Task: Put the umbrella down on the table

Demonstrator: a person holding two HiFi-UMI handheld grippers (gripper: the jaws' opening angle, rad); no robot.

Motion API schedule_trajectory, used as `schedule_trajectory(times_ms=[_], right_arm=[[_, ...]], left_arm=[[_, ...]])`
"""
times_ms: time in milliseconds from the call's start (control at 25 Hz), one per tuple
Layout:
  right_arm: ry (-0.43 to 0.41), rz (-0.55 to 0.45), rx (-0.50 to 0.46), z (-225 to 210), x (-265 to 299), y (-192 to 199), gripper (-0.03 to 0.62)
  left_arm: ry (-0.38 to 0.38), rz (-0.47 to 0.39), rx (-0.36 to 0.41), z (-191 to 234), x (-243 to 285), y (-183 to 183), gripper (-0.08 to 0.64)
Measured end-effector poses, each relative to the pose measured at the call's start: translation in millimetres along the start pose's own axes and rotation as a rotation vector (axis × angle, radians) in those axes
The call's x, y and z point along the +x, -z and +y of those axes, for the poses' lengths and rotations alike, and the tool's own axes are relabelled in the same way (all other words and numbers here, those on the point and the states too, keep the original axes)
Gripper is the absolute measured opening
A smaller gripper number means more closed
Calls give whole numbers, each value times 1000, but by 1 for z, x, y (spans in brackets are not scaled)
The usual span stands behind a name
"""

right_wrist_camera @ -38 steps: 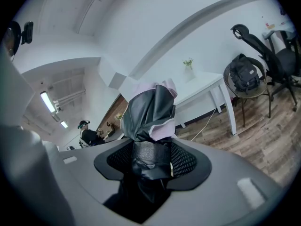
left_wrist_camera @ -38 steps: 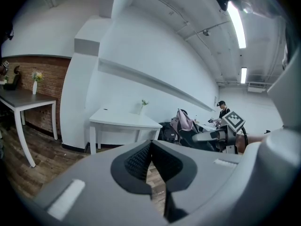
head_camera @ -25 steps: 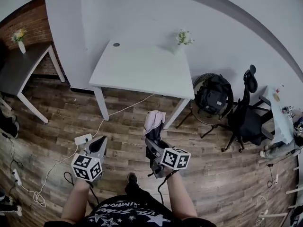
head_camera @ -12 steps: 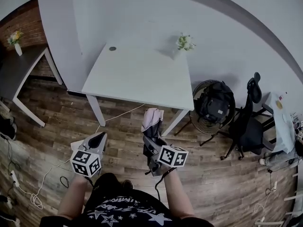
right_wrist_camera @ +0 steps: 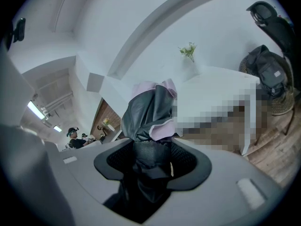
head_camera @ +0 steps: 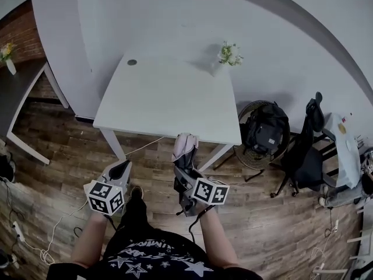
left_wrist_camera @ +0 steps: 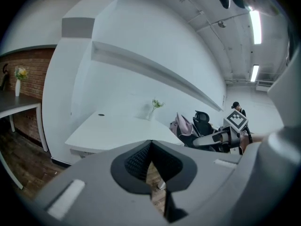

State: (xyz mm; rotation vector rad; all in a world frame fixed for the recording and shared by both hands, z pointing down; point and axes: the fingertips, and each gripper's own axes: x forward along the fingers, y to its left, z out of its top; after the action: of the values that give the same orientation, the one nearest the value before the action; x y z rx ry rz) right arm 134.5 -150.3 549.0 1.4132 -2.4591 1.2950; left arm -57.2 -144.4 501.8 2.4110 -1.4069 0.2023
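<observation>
Between the clamped jaws of the right gripper (head_camera: 185, 181) the folded umbrella (head_camera: 185, 150) juts toward the table (head_camera: 169, 98) ahead, the left gripper (head_camera: 120, 170) pressed together, empty; I reckon its floppy end may snag the table's edge.

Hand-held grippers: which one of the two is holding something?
The right hand-held gripper, shut on the folded umbrella; the left hand-held gripper is shut and empty.

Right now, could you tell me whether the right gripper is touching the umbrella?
Touching. The right gripper view shows the right gripper closed on the folded umbrella, fabric between both jaws.
</observation>
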Motion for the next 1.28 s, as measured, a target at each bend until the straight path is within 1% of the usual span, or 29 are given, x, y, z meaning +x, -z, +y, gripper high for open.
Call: schedule_trajectory(times_ms=[360,560,720,960,1280], right_arm=[[37,-5,32,2,99,-58,245],[47,4,58,4,156,-82,245],[58,19,81,7,200,-93,245],[103,39,102,4,254,-105,245],[159,73,117,-10,315,-107,245]], left_arm=[[47,26,-10,77,78,-39,3],[63,46,-15,120,116,-57,3],[79,65,-18,151,141,-67,3],[106,86,-25,186,172,-77,3],[111,110,-51,226,209,-74,3]])
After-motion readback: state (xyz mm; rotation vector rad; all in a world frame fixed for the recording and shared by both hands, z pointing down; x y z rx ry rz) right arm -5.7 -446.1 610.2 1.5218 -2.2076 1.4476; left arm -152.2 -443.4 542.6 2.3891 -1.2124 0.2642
